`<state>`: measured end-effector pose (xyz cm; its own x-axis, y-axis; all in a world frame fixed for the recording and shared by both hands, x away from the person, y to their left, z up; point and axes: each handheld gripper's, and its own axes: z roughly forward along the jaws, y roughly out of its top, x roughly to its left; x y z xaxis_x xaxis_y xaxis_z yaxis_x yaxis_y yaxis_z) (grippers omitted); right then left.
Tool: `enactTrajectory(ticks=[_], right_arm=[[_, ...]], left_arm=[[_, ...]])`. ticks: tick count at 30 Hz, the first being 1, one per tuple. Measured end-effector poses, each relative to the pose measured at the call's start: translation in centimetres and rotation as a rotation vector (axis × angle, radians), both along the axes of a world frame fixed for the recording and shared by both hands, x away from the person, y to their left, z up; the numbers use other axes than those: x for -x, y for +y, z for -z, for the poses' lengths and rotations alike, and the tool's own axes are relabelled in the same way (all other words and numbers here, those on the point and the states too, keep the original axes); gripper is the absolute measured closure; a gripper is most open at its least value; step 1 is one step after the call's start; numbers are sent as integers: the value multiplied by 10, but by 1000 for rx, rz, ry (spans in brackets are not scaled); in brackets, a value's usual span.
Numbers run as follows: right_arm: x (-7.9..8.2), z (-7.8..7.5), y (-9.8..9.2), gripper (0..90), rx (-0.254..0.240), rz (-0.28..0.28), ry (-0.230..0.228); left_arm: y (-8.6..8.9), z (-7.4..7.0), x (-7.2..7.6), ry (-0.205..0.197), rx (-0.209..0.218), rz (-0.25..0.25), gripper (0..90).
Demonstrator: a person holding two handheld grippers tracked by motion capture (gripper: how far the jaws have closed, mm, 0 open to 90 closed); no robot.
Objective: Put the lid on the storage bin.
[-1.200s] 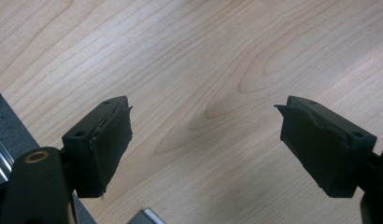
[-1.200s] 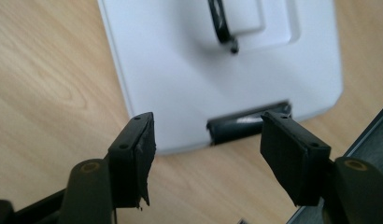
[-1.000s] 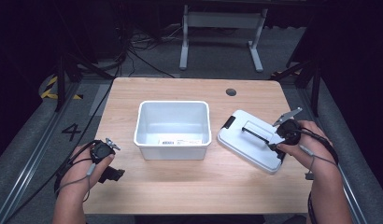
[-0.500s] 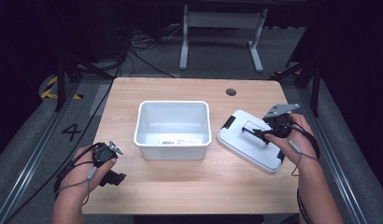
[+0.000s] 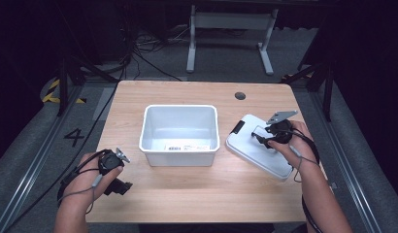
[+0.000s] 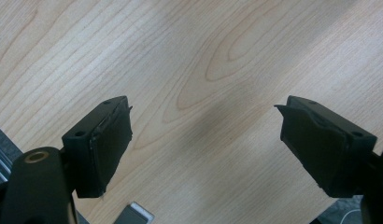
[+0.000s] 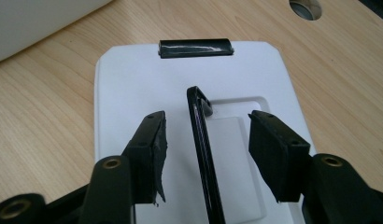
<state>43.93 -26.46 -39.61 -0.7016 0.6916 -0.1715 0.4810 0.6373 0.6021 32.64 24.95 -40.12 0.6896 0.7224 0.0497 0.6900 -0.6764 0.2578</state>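
White lid (image 5: 257, 148) lies flat on the wooden table (image 5: 211, 194), just right of the white bin (image 5: 180, 133), not touching it, turned at an angle to the table edge; a black clip (image 5: 237, 127) sits on its short end nearest the bin. Black handle (image 7: 203, 154) stands upright from the recess in the lid's middle. Right gripper (image 5: 261, 139) is over the lid's centre, jaws either side of the handle; its jaws have just been closing, the handle sits between them, gaps visible on both sides in the right gripper view, pads not pressing it yet, so not gripping. Right hand (image 5: 291, 141) is above the lid's far-right part. Left gripper (image 6: 206, 144) is near the front left corner of the table, well apart from bin and lid, jaws spread wide with bare wood between them, holding nothing. Left hand (image 5: 92, 177) is at the table's front edge. Bin is open-topped, label on its front wall
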Motion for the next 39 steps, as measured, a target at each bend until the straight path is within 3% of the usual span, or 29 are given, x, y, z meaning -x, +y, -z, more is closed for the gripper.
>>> enactTrajectory(ticks=[7, 11, 14, 20, 22, 27, 39], right_arm=[[-6, 16, -1, 576, 60, 2, 45], [-9, 22, -2, 668, 131, -3, 63], [-10, 25, -1, 717, 175, -11, 62], [-11, 26, -2, 804, 181, -37, 66], [-11, 28, -2, 819, 189, -54, 75], [-12, 28, -3, 833, 203, -71, 63], [-10, 20, -2, 845, 163, -103, 52]], left_arm=[[2, 0, 1, 1, 4, -5, 169], [4, 1, -2, -11, 27, -6, 169], [4, 2, -3, -7, 17, -7, 169], [5, 2, -2, -5, 16, -14, 169], [6, 1, -3, -25, 26, -12, 169], [4, -1, -3, -32, 81, -11, 169], [9, -2, -3, -40, 71, -31, 169]])
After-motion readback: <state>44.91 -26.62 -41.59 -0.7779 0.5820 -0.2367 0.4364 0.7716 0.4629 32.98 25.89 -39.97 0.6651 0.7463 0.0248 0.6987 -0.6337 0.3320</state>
